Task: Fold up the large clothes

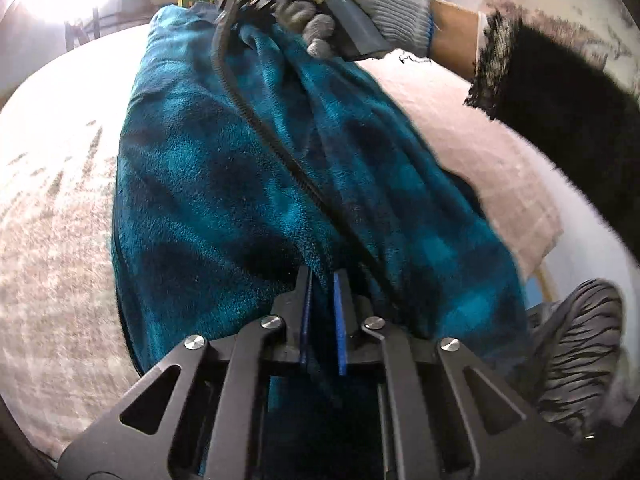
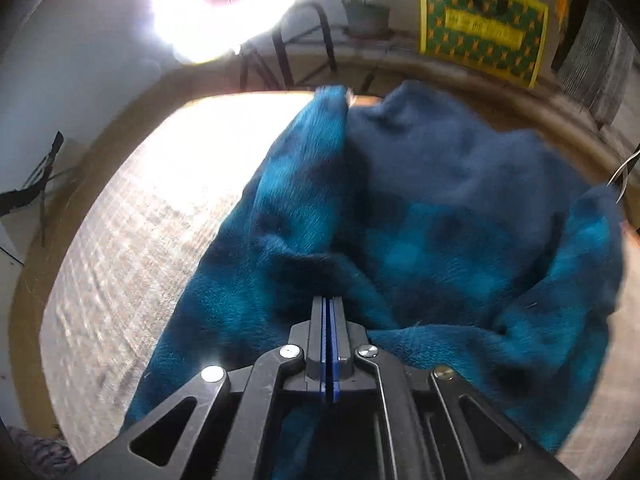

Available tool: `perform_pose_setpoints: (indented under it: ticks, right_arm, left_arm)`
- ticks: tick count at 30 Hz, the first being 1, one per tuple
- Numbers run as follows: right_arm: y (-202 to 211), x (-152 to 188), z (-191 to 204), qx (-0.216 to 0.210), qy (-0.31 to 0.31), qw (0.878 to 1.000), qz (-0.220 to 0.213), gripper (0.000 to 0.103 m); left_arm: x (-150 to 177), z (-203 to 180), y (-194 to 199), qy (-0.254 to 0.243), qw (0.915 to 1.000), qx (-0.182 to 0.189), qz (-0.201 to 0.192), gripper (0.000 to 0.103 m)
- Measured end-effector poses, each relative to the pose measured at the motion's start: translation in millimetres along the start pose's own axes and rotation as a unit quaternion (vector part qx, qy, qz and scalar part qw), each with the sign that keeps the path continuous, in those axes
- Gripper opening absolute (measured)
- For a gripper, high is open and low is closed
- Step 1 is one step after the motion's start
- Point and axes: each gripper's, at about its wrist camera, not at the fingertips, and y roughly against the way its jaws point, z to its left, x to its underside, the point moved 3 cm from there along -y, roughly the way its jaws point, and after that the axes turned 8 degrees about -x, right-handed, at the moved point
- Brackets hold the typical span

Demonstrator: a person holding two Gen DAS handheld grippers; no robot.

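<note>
Garment: a teal-and-dark checked fleece (image 1: 248,184), lying bunched along a round table (image 1: 52,216) with a pale woven cover; its plain dark lining (image 2: 448,160) is turned up at the far side in the right wrist view.

Left gripper (image 1: 322,304): jaws narrow, a thin fold of fleece pinched between the blue pads. Right gripper (image 2: 327,320): pads fully together on a fold at the fleece's near edge — the cloth appears caught at the tips, though the bite looks shallow. In the left view the gloved right hand (image 1: 352,4) holds its tool at the garment's far end.

Risk, as judged: a shallow pinch in thick pile could slip once the fabric is lifted or pulled taut. The black cable (image 1: 256,120) trailing across the fleece could get folded in, and uneven tension between the two grips would skew the crease — the far portion is already rumpled
</note>
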Motion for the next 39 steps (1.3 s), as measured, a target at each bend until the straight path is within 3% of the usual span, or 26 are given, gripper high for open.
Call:
perform_pose_setpoints:
  ticks: [4, 7, 9, 12, 13, 14, 16, 20, 24, 26, 28, 30, 32, 34, 36, 37, 39]
  right_arm:
    - [35, -3, -23, 0.018, -0.013, 0.999, -0.045, 0.000]
    - [17, 9, -47, 0.039, -0.038, 0.998, -0.020, 0.000]
    - [2, 16, -42, 0.067, -0.007, 0.998, -0.015, 0.000]
    - [6, 13, -32, 0.027, 0.000, 1.000, -0.016, 0.001]
    - [14, 12, -31, 0.016, -0.004, 1.000, -0.021, 0.007]
    - [23, 12, -30, 0.008, -0.005, 1.000, -0.030, 0.022]
    - [55, 19, -30, -0.012, -0.011, 0.998, -0.067, 0.035]
    - [118, 58, -32, -0.054, -0.047, 0.992, -0.107, 0.033]
    - [156, 126, -19, -0.015, -0.037, 0.995, -0.089, 0.035]
    - [167, 147, -25, 0.010, -0.042, 0.995, -0.094, 0.051]
    - [171, 158, -44, 0.034, -0.068, 0.992, -0.101, 0.055]
    - [168, 155, -66, 0.030, -0.101, 0.989, -0.106, 0.057]
    - [158, 148, -85, 0.009, -0.125, 0.987, -0.101, 0.069]
    - [136, 144, -98, -0.004, -0.147, 0.986, -0.085, 0.068]
    - [114, 145, -98, -0.014, -0.147, 0.987, -0.068, 0.046]
    - [104, 145, -96, -0.020, -0.143, 0.988, -0.059, 0.016]
    - [88, 146, -93, -0.008, -0.139, 0.989, -0.044, 0.008]
  left_arm:
    - [1, -12, 1, -0.015, 0.9998, 0.015, 0.001, 0.006]
    - [4, -11, -15, -0.013, 0.9996, 0.018, 0.019, 0.007]
    - [0, -3, -16, 0.007, 0.9992, 0.032, 0.025, 0.007]
    - [-2, -4, -10, 0.001, 0.9992, 0.030, 0.025, 0.007]
    - [-3, -3, -8, -0.002, 0.9992, 0.031, 0.027, 0.008]
    - [-3, -2, -3, -0.006, 0.9990, 0.034, 0.028, 0.008]
    - [-2, 2, 9, -0.005, 0.9988, 0.042, 0.025, 0.009]
    - [0, 6, 38, -0.002, 0.9978, 0.066, 0.004, 0.009]
    - [-3, 3, 60, -0.010, 0.9970, 0.069, -0.034, 0.009]
    - [-9, -8, 59, -0.001, 0.9958, 0.083, -0.037, 0.009]
    - [-9, -20, 58, -0.006, 0.9941, 0.102, -0.036, 0.009]
    - [-9, -40, 52, -0.028, 0.9931, 0.108, -0.037, 0.009]
    - [-10, -57, 38, -0.051, 0.9934, 0.099, -0.028, 0.009]
    - [-10, -62, 22, -0.055, 0.9942, 0.092, -0.006, 0.009]
    - [-8, -64, 9, -0.050, 0.9946, 0.089, 0.014, 0.009]
    - [-9, -64, 3, -0.050, 0.9946, 0.089, 0.022, 0.009]
    - [-8, -69, -1, -0.054, 0.9945, 0.086, 0.028, 0.009]
